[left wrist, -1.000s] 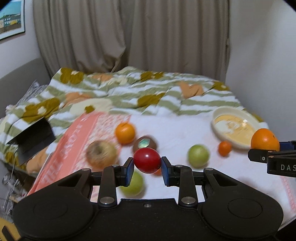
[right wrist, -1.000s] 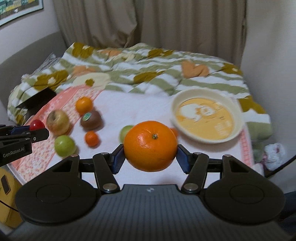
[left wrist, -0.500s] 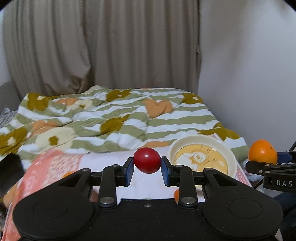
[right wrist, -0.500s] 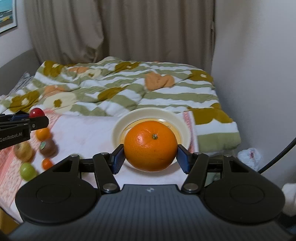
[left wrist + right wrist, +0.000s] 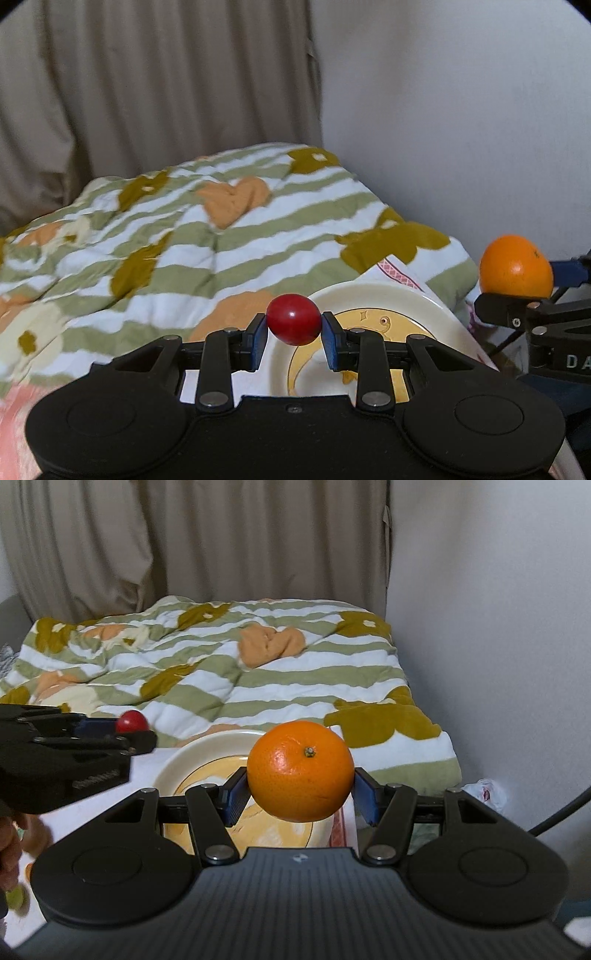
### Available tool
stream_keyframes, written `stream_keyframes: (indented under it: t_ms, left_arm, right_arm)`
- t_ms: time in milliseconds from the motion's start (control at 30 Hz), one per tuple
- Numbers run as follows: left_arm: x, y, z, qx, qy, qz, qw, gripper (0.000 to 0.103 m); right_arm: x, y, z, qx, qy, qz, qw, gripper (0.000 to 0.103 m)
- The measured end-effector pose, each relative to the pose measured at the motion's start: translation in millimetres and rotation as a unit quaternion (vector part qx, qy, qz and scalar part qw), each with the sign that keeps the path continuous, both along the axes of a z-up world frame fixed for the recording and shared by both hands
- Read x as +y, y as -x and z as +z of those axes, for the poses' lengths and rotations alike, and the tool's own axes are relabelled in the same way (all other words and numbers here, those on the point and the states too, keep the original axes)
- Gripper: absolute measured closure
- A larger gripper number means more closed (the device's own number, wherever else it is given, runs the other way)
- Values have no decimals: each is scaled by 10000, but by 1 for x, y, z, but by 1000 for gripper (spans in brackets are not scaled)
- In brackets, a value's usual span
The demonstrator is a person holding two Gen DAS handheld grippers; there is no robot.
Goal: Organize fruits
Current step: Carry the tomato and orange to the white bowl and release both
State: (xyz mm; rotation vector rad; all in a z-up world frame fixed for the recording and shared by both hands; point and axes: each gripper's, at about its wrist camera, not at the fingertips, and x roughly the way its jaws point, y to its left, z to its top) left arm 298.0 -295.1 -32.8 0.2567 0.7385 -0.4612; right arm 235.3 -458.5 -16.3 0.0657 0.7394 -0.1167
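Gripping a tomato [image 5: 293, 319] in left tongs [image 5: 294, 338], an orange [image 5: 300, 770] in right tongs [image 5: 300, 799], both above the plate [image 5: 207, 751].

Soft, even indoor light fills both views, with no hard shadows and only a small highlight on the red fruit [image 5: 293, 319] between the left jaws. Fisheye bending curves the curtain [image 5: 155, 92] and darkens the corners. The quilt [image 5: 184, 236] beyond the jaws smears with motion blur, more in the left view.
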Motion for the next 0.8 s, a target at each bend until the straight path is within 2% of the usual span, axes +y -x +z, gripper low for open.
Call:
stream_keyframes:
  t_ms: [300,533,567,600,667,733,800]
  left_arm:
    - [-33,-37,-47,393,-284,-692,9964,68]
    - [-43,-46,-63,518,-355,-984,9932,66]
    - [-43,-46,-62,499,-334,-1010,9931,53]
    - [-43,-45,-60,473,-300,-1031,9931,29]
    - [-39,-41,-54,302,-190,-1041,9939,2]
    - [-37,-37,-48,145,-186,-1067,9940,2]
    - [-34,-34,-43,159,-272,-1055,9939,1]
  right_arm:
    - [-17,-33,-22,244,-74,-293,9992,28]
    - [-27,-39,-32,376,-139,-528,9978,28]
    - [-27,-38,-32,380,-138,-557,9976,28]
    - [-27,-38,-31,378,-133,-580,9975,28]
    - [-28,-36,-29,359,-126,-623,9973,28]
    - [-30,-33,-26,347,-157,-648,9972,28]
    - [-32,-31,-22,332,-221,-644,9971,28]
